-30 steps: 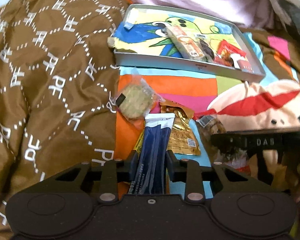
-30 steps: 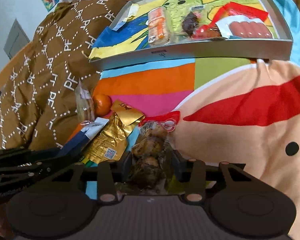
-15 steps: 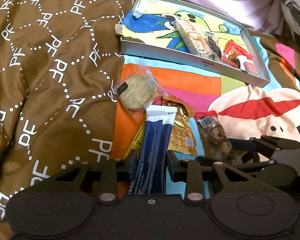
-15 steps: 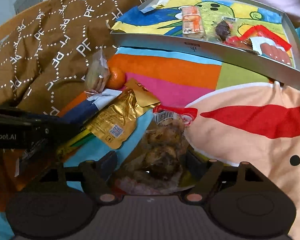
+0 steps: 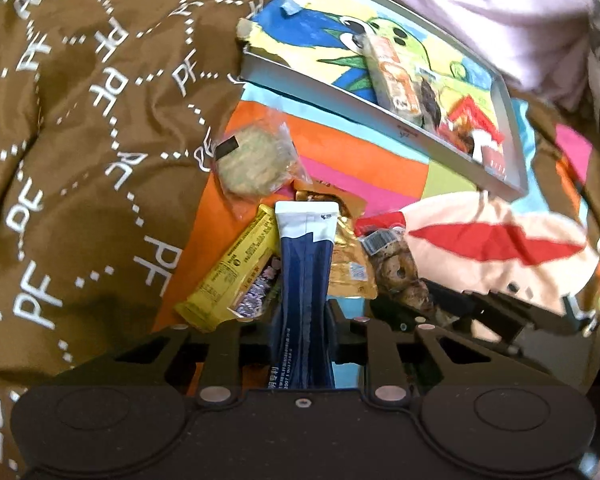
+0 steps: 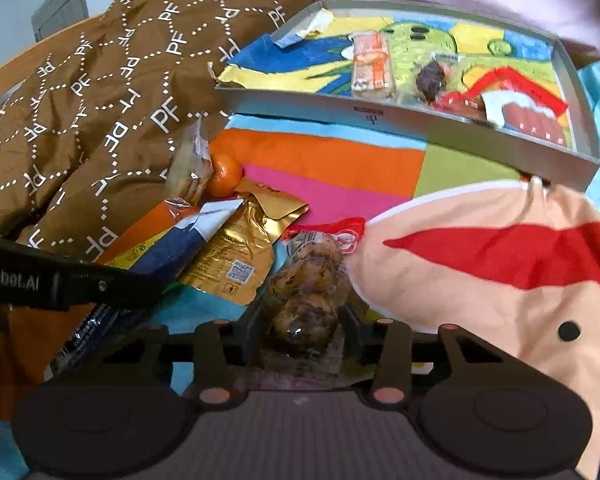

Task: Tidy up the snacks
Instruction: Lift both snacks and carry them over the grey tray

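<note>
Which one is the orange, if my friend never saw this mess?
Find the grey tray on the bright blanket; the loose snack pile lies below it. At the pile's far end, beside the cookie bag, sits the orange, the only round, unwrapped thing there.

Two tongs are seen: the left tongs (image 5: 302, 312) and the right tongs (image 6: 302, 320). One grey tray (image 6: 420, 114) is seen, and three or four snacks are counted inside it, though the packs at the red end are too blurred to be told apart. Outside the tray, seven things are counted: one blue packet (image 5: 306, 272), one gold pouch (image 6: 240, 256), one yellow bar (image 5: 236, 268), one purple wrapper (image 5: 260, 294), one bag of brown lumps (image 6: 308, 284), one round cracker (image 5: 250, 156) and one orange (image 6: 224, 174).
</note>
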Demonstrator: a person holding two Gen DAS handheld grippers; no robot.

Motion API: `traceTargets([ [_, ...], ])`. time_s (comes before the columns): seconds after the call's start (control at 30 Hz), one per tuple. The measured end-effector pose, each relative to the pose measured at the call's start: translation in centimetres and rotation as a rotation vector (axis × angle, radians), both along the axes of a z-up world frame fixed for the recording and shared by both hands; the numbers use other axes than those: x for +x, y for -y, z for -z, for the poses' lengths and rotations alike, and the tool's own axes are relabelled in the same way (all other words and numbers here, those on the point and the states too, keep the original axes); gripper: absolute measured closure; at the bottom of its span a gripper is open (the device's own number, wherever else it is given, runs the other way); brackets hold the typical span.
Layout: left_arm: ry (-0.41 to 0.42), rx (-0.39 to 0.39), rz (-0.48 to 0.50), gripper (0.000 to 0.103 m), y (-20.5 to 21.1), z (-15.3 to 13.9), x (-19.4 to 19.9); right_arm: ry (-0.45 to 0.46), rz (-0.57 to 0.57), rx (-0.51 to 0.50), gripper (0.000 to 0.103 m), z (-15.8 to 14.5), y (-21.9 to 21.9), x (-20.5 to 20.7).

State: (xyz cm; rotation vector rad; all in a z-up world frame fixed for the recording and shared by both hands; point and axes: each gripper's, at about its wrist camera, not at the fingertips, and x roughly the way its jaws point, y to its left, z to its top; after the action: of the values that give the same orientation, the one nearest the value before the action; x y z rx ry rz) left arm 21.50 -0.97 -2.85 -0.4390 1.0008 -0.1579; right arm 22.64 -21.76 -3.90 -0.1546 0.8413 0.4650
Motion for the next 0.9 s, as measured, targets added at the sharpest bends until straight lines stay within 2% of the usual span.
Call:
traceTargets([
  [0.1, 0.008, -0.080, -0.021, 0.079, -0.3, -0.3, 0.0, 0.050, -0.007, -0.028, 0.059, -0.7, 0.1, -0.4],
  [0.3, 0.057, -0.156, -0.019, 0.079, 0.3, -0.8, 0.1, 0.133, 0.013, -0.048, 0.059, -2.3, 1.0, -1.2],
  [0.47, 0.120, -0.164, -0.035, 0.079, 1.0, -2.1, 0.6, 0.201, 0.026, -0.059, 0.059, -3.6, 1.5, -1.4],
  [0.67, 0.191, -0.103, -0.059, 0.079, 2.1, -4.5, 2.2, 0.315, 0.048, -0.033, 0.059, -5.3, 2.2, -1.4],
  [0.77, 0.221, -0.044, -0.081, 0.079, 2.7, -5.8, 3.8, 0.378, 0.072, -0.006, 0.059, -6.1, 2.8, -0.8],
  [0.9, 0.273, -0.007, -0.130, 0.079, 2.9, -7.5, 6.5, 0.467, 0.088, 0.022, 0.058, -6.8, 3.4, 1.0],
])
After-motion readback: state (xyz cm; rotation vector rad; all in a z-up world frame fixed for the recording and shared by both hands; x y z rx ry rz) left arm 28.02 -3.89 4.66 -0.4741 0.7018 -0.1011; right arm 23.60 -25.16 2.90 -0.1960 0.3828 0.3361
